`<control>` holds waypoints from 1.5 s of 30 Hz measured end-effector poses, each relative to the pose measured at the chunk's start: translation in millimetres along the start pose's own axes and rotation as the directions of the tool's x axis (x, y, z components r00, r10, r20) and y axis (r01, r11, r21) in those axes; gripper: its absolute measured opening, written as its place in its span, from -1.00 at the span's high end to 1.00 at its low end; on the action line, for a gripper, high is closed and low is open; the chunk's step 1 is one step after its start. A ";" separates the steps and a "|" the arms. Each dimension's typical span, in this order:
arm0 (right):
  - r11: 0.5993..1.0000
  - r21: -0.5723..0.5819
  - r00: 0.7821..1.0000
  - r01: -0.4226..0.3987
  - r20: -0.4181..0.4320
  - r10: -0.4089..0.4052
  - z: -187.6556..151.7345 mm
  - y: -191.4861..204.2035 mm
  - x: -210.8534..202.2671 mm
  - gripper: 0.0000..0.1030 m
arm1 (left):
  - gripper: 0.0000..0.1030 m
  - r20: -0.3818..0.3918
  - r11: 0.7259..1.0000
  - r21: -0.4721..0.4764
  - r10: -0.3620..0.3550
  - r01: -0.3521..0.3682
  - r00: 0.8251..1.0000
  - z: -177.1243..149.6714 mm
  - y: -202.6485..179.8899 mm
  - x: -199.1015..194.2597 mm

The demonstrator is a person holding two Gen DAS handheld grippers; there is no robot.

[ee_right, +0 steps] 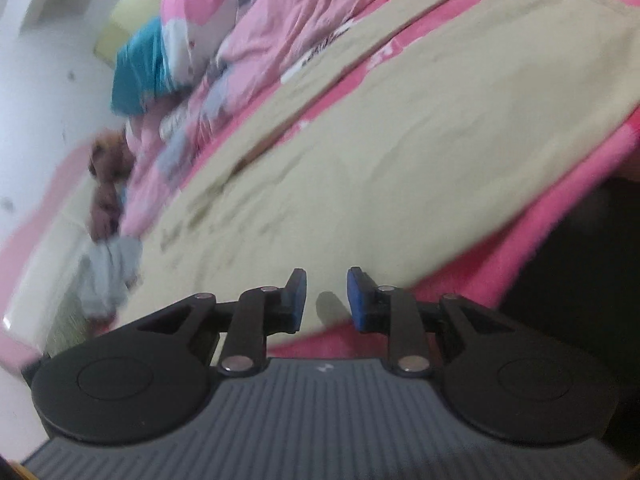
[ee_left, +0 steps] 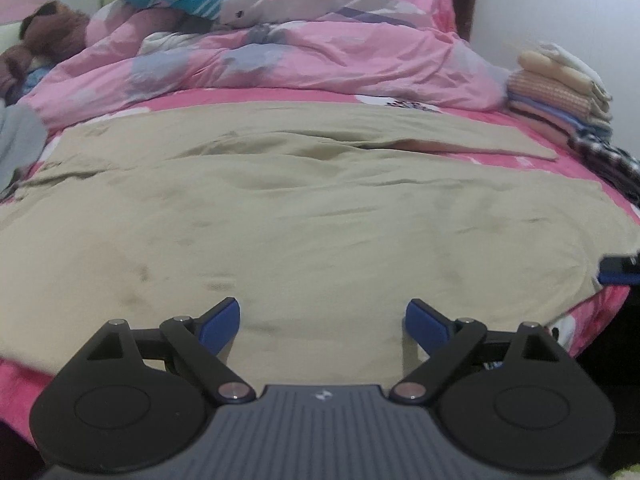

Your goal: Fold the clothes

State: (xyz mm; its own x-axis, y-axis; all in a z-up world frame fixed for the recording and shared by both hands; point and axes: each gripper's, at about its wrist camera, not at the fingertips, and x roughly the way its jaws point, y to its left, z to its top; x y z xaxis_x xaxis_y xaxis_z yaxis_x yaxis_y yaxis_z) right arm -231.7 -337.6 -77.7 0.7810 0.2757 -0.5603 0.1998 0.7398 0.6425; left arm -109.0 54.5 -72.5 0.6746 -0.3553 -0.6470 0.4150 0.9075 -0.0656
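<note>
Pink bed [ee_left: 592,312] was covered by flat trousers [ee_left: 304,216]; left gripper [ee_left: 322,326] wide, right gripper [ee_right: 326,300] part-open, both empty; a one-layer pinch could skew any fold.

Soft, even indoor light, fairly dim, with no glare and only faint shadows in the folds of the beige garment [ee_left: 304,200]. The left wrist view is mildly soft and bulges strongly, its corners dark. The right wrist view is tilted and smeared by motion blur, worst at the left around the brown plush toy [ee_right: 108,168]; a small shadow lies between the right gripper [ee_right: 326,298] fingers
</note>
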 end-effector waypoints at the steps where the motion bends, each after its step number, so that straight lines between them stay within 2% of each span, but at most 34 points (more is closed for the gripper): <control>1: 0.999 -0.037 1.000 0.002 0.000 -0.002 -2.6 7.0 -2.6 0.50 | -0.77 0.006 1.000 -0.010 0.003 -0.002 1.000 1.1 2.2 -1.9; 5: 0.985 -0.165 0.998 -0.045 0.043 0.052 -0.6 38.6 3.0 0.49 | -0.77 0.030 0.999 -0.050 0.013 -0.012 0.999 5.5 10.9 -9.3; 9: 0.962 -0.265 0.995 -0.067 0.060 0.085 8.6 70.2 40.8 0.49 | -0.77 0.043 0.996 -0.075 0.054 -0.050 0.998 9.2 17.1 -10.3; 14: 0.934 -0.358 0.999 0.007 0.034 0.005 0.4 88.9 87.2 0.49 | -0.76 0.009 0.982 -0.121 0.150 -0.148 0.989 0.9 33.7 -0.8; 18: 0.929 -0.369 0.999 -0.001 0.037 0.016 -3.2 83.5 89.5 0.50 | -0.75 0.014 0.975 -0.126 0.184 -0.181 0.983 -13.0 54.6 -15.5; 22: 0.944 -0.327 0.999 -0.031 0.010 0.036 3.2 77.1 92.3 0.50 | -0.73 0.020 0.958 -0.157 0.245 -0.239 0.969 -24.1 75.7 -36.5; 25: 0.945 -0.326 1.000 -0.024 0.007 0.027 3.6 78.8 94.0 0.50 | -0.70 0.069 0.947 -0.223 0.253 -0.232 0.965 -23.0 94.4 -53.7; 28: 0.941 -0.339 1.000 -0.007 0.011 0.012 1.8 82.2 95.1 0.50 | -0.70 0.101 0.937 -0.259 0.267 -0.234 0.958 -12.9 112.8 -54.3; 31: 0.936 -0.353 1.000 0.009 0.016 -0.003 0.0 85.5 96.2 0.49 | -0.70 0.098 0.931 -0.295 0.255 -0.217 0.962 -5.3 132.9 -42.5; 32: 0.934 -0.357 1.000 0.014 0.018 -0.008 -0.6 86.6 96.6 0.49 | -0.68 0.083 0.921 -0.325 0.254 -0.215 0.964 -7.4 140.8 -39.2; 34: 0.933 -0.360 1.000 0.020 0.019 -0.014 -0.8 87.7 97.0 0.49 | -0.55 0.065 0.899 -0.383 0.256 -0.213 0.965 -12.7 154.9 -37.5; 36: 0.935 -0.354 1.000 0.017 0.016 -0.012 0.2 86.7 97.0 0.50 | -0.46 0.086 0.891 -0.410 0.249 -0.194 0.965 -18.3 164.4 -44.3; 41: 0.936 -0.352 1.000 0.014 0.014 -0.010 1.1 85.6 97.6 0.50 | -0.45 0.110 0.885 -0.413 0.281 -0.213 0.953 -21.4 172.4 -62.5; 45: 0.938 -0.346 1.000 0.010 0.015 -0.005 1.1 84.1 97.7 0.50 | -0.62 0.140 0.891 -0.383 0.318 -0.245 0.938 -14.9 165.9 -71.4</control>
State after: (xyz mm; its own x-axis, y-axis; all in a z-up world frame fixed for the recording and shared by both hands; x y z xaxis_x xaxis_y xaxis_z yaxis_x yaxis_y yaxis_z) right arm -138.0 -249.1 -77.9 0.7889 0.2624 -0.5556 -0.0092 0.9092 0.4163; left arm -97.4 233.8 -48.5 0.8499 -0.0757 -0.5215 -0.0298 0.9811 -0.1910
